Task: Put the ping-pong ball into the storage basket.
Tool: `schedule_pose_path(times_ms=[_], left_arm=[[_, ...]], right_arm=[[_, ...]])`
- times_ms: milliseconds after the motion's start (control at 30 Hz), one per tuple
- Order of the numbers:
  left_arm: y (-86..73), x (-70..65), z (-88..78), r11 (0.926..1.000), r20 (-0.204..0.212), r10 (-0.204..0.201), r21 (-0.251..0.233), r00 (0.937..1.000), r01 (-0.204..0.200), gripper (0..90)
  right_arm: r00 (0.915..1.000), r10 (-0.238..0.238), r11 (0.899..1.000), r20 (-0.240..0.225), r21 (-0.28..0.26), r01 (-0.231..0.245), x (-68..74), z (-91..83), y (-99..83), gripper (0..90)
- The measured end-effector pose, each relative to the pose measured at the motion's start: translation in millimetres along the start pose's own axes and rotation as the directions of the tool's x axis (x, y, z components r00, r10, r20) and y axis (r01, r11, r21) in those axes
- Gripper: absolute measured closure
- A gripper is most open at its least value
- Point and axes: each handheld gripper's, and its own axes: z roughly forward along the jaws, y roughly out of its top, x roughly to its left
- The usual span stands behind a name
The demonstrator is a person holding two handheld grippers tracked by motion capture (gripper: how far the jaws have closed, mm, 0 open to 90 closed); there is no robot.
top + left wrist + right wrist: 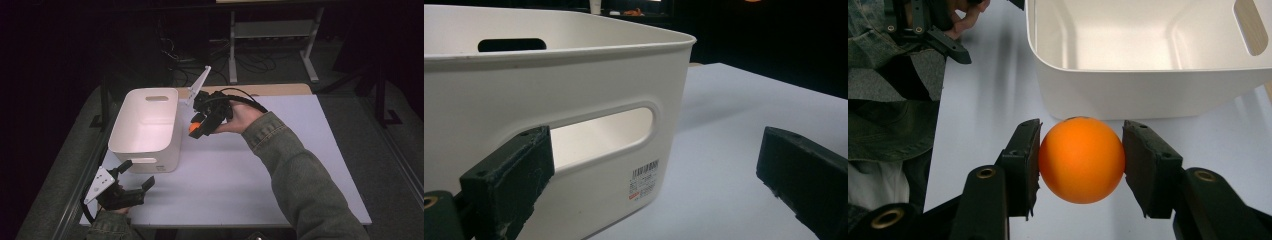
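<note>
Orange ball (1081, 159) clamped between right gripper (1081, 162) jaws — just beside white bin (1148, 95).

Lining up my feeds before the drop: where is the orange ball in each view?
High view: the ball is centre, in the right gripper, just right of the bin.
Left gripper view: no ball here; the bin's handle wall and open jaws.
Right gripper view: ball low centre, clamped between the jaws, bin behind it.
Shared landmark: the white bin.

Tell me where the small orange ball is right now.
The small orange ball sits clamped in the right gripper, just right of the white plastic bin in the high view.
</note>
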Motion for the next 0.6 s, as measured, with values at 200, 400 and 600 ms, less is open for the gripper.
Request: schedule_pose_path(times_ms=[200, 400, 600], left_arm=[[0.0, -0.2, 0.2, 1.0, -0.001, 0.0, 0.001, 1.0, 0.0, 1.4], [-0.1, -0.1, 0.2, 1.0, 0.0, 0.0, 0.003, 1.0, 0.0, 1.4], [-0.1, -0.1, 0.0, 1.0, 0.001, -0.001, 0.001, 1.0, 0.001, 1.4]], right_arm=[[1.0, -0.001, 1.0, -0.007, -0.006, 0.001, -5.1, 2.8, 3.0, 49.7], [1.0, -0.005, 1.0, -0.007, -0.009, 0.005, -8.0, 3.9, 9.8, 49.7], [0.9998, -0.018, 1.0, -0.013, -0.011, 0.017, -9.2, 8.2, 17.5, 49.7]])
